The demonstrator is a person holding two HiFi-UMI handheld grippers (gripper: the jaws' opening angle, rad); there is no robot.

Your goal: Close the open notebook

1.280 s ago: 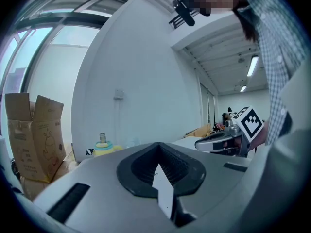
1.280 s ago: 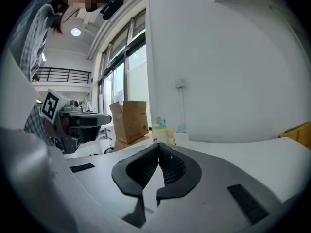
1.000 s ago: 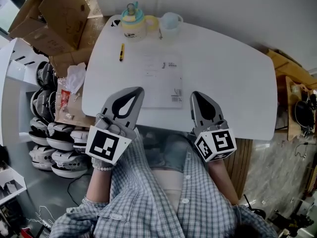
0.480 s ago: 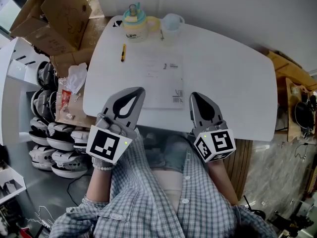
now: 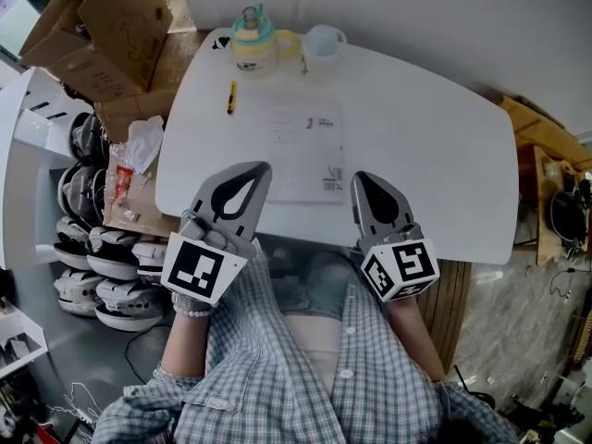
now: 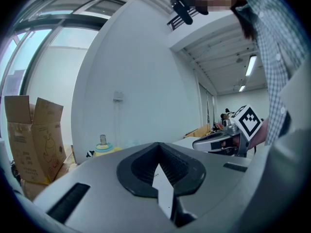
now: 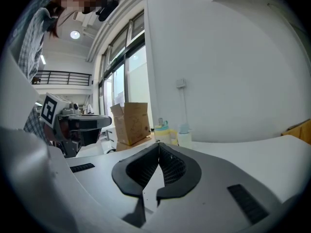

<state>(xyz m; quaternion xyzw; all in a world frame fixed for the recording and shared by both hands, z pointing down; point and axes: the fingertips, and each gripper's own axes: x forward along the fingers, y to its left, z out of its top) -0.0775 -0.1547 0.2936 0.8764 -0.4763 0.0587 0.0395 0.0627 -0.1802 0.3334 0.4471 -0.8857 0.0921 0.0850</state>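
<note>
The notebook (image 5: 305, 151) lies flat on the white table (image 5: 435, 146), in the middle. It shows one white face with small print and a barcode near its front right corner. My left gripper (image 5: 262, 166) hovers at the table's near edge, its tip over the notebook's front left corner. Its jaws meet at the tip (image 6: 158, 144) with nothing between them. My right gripper (image 5: 359, 176) sits just right of the notebook's front right corner. It is shut and empty as well (image 7: 158, 143). Both point away from me across the table, nearly level.
A yellow pen (image 5: 230, 97) lies left of the notebook. A yellow and teal bottle (image 5: 252, 44) and a clear cup (image 5: 321, 43) stand at the far edge. An open cardboard box (image 5: 92, 30) and a rack of helmets (image 5: 88, 248) are on the left. Wooden furniture (image 5: 546, 146) stands right.
</note>
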